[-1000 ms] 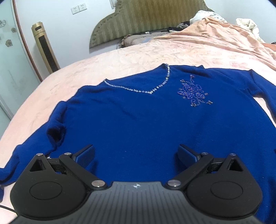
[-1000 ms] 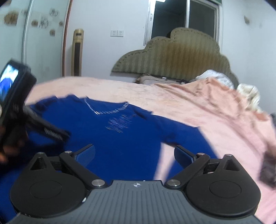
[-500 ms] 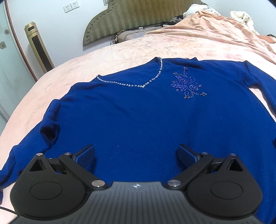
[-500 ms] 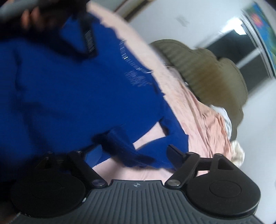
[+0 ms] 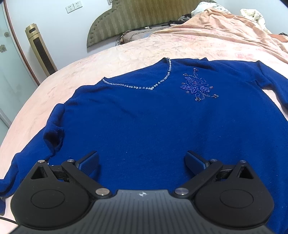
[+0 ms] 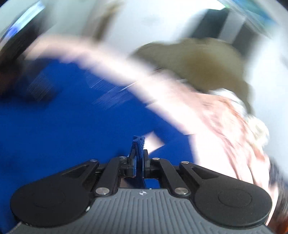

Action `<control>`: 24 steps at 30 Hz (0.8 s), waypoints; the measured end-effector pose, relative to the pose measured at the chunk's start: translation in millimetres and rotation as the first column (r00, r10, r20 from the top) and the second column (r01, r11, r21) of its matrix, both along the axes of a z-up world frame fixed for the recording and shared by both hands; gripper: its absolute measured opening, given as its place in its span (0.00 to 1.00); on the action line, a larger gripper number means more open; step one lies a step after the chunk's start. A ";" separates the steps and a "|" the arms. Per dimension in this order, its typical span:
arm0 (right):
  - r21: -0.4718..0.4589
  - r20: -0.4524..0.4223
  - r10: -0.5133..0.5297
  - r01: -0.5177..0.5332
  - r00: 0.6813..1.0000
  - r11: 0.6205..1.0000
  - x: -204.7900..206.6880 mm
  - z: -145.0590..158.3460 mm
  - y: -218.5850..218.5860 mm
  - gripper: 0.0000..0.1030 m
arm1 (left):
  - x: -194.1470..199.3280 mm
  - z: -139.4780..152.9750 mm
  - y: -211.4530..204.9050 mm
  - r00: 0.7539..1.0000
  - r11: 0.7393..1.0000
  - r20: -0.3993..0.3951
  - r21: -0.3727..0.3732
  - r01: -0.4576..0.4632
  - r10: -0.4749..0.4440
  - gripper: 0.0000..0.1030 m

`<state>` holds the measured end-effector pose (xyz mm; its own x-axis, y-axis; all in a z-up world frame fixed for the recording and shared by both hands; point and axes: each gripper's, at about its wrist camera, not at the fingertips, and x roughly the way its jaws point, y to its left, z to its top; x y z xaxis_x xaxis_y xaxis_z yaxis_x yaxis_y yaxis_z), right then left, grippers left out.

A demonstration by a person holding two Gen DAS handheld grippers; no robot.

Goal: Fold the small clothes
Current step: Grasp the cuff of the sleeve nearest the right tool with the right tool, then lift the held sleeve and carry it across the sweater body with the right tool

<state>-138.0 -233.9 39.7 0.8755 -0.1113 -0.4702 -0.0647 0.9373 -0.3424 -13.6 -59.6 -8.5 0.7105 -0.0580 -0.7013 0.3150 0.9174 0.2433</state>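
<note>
1. Change, right side: 1.0 s ago and 0.5 s ago the right gripper (image 6: 137, 158) had its fingers spread wide. Now they are drawn together, with a fold of blue knit pinched between the pads and standing up between them. The right wrist view is heavily motion-blurred, so I cannot tell which part of the garment is caught; judged from the frame 0.5 s ago, it is likely the right sleeve.

2. Change, left side: almost none. The left gripper (image 5: 142, 159) keeps its fingers wide apart, holding nothing, over the lower body of the blue sweater (image 5: 153, 126). Only the view angle shifts slightly across the 3 frames.

3. Meaning for the task: the grasp appears made, and the blur suggests the sleeve fold is underway. No fold shows on the body panel yet, so I judge the task at an early stage.

4. Location of the sweater: it lies front side up, spread on the pink bedspread (image 5: 126, 54), with its beaded V-neckline (image 5: 153, 87) toward the headboard (image 5: 136, 16).

5. Relative to the sweater: the beaded flower motif (image 5: 197, 86) sits just beside the neckline. The left sleeve (image 5: 36, 149) trails bunched off the body, beside the left gripper's left finger (image 5: 88, 162).
</note>
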 end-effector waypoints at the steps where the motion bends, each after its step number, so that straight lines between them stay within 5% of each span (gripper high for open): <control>1: 0.093 0.052 -0.073 0.068 0.996 0.993 3.3 9.7 -22.2 0.09 | -0.3 0.5 0.3 1.000 1.000 0.002 0.003 0.000 0.000 1.00; 3: 0.305 0.108 -0.223 0.181 0.969 0.935 8.9 23.8 -76.0 0.04 | -0.6 1.4 1.9 1.000 1.000 0.009 0.007 0.000 0.000 1.00; 7: 0.683 0.093 -0.447 0.269 0.890 0.679 7.7 28.8 -175.5 0.07 | 3.4 0.9 8.4 1.000 1.000 0.007 0.007 -0.023 0.023 1.00; 11: 0.832 -0.009 -0.516 0.293 0.856 0.472 3.8 6.8 -216.0 0.07 | 7.2 -1.1 11.0 0.999 0.999 -0.007 0.002 -0.039 0.039 1.00; 15: 0.884 -0.165 -0.542 0.367 0.824 0.290 1.9 -40.4 -227.0 0.09 | 5.7 -1.7 9.7 1.000 0.999 0.000 0.013 -0.031 0.031 1.00; 19: 0.892 -0.236 -0.547 0.402 0.803 0.206 -2.1 -65.3 -227.3 0.17 | 4.8 -2.3 9.4 1.000 0.999 0.000 0.014 -0.031 0.031 1.00; 22: 0.895 -0.245 -0.533 0.401 0.810 0.197 2.5 -68.5 -226.3 0.26 | 5.3 -2.6 10.5 0.999 0.999 -0.005 0.009 -0.034 0.034 1.00; 24: 0.897 -0.225 -0.534 0.388 0.815 0.214 3.6 -66.0 -226.1 0.17 | 5.2 -2.2 10.8 0.999 0.999 -0.005 0.011 -0.034 0.034 1.00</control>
